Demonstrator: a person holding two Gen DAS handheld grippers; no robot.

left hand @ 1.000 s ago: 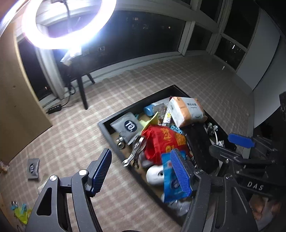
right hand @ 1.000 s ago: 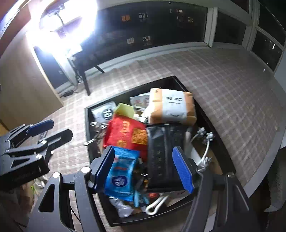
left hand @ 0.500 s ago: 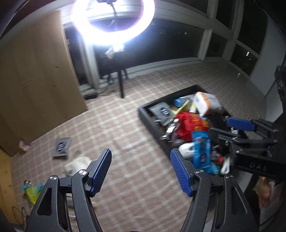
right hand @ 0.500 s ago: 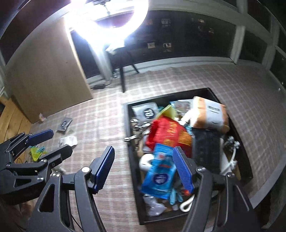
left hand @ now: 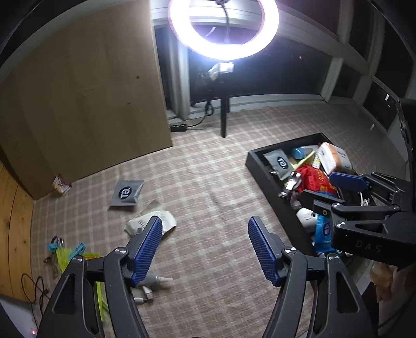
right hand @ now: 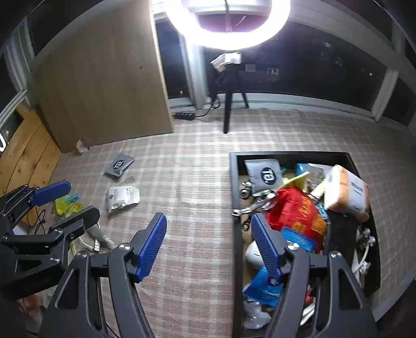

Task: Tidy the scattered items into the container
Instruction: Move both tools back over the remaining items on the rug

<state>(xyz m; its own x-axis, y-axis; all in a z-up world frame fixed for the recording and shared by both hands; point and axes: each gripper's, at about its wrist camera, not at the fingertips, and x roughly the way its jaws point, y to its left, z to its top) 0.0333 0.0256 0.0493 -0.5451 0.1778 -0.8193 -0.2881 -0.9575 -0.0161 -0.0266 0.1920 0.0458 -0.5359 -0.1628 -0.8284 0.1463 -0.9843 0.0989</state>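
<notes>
Right wrist view: black container [right hand: 235,182] heaped with packets; both grippers' jaws spread wide, holding nothing

In the left wrist view, the near end of the black container [left hand: 256,166] is covered by the right tool [left hand: 338,189], and the yellow-green items [left hand: 66,256] are partly hidden behind the left tool [left hand: 204,247] (their kind cannot be told). The ring light [right hand: 228,23] is cut off by the top edge in the right wrist view, and print on the white pouch [right hand: 122,196] is too small to be read.
</notes>
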